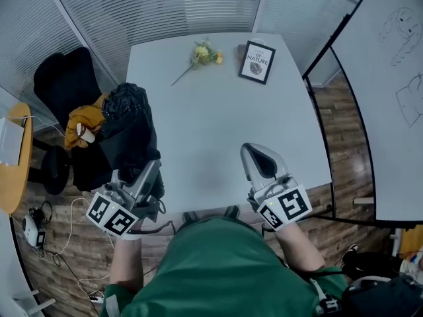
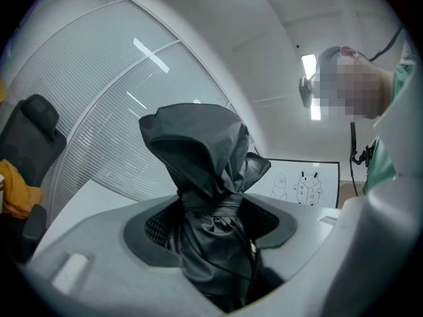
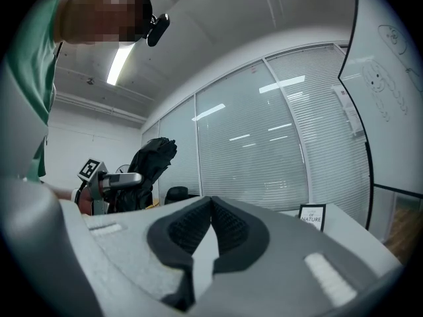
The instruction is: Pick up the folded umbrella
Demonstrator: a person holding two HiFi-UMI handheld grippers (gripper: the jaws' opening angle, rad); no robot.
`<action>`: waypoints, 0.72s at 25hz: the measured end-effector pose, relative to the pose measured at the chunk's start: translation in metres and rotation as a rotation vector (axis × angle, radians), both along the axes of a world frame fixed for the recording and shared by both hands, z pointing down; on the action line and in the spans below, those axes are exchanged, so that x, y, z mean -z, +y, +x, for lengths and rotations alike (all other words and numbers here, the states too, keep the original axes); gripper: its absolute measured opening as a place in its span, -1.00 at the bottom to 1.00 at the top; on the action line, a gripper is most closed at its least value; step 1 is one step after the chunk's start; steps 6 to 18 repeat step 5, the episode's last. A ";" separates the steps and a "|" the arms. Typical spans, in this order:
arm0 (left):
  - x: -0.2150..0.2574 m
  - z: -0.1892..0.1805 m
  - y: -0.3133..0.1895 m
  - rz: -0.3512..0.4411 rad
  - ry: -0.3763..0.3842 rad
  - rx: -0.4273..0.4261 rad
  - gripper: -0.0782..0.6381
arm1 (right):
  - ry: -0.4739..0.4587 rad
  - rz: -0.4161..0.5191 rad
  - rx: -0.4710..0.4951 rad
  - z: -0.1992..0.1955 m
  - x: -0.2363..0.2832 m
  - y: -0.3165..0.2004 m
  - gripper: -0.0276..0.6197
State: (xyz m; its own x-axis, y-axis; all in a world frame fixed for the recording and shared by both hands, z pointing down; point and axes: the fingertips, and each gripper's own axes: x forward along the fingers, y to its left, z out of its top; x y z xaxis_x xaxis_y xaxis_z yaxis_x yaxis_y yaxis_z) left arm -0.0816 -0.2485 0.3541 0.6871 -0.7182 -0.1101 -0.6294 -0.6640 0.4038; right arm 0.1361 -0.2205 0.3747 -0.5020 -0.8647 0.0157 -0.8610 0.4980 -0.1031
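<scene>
**A:** Which step is this?

**B:** The grasp is made. The left gripper [image 2: 213,220] has its pads clamped on the folded umbrella [image 2: 198,147], round its strapped waist. The bunched black fabric stands up past the jaws.

**A:** Is it off the table [image 1: 218,117]?

**B:** Probably. In the head view it sits at the table's left edge, near the chair [image 1: 63,78], though I can't tell whether its lower end touches anything.

**A:** And the right gripper [image 3: 210,211]?

**B:** Jaws together on nothing, held over the table's near edge.

**A:** Next?

**B:** I'd say a steady squeeze and a lift well clear, since that soft fabric could slip.
</scene>
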 end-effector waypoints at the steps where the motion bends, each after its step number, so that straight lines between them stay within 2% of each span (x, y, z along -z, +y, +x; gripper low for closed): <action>1: 0.000 -0.001 0.001 0.000 0.000 0.000 0.01 | 0.002 0.000 -0.001 -0.001 0.000 0.001 -0.91; 18: -0.002 -0.005 0.002 0.001 0.003 -0.001 0.01 | 0.008 0.002 -0.002 -0.005 -0.001 0.003 -0.91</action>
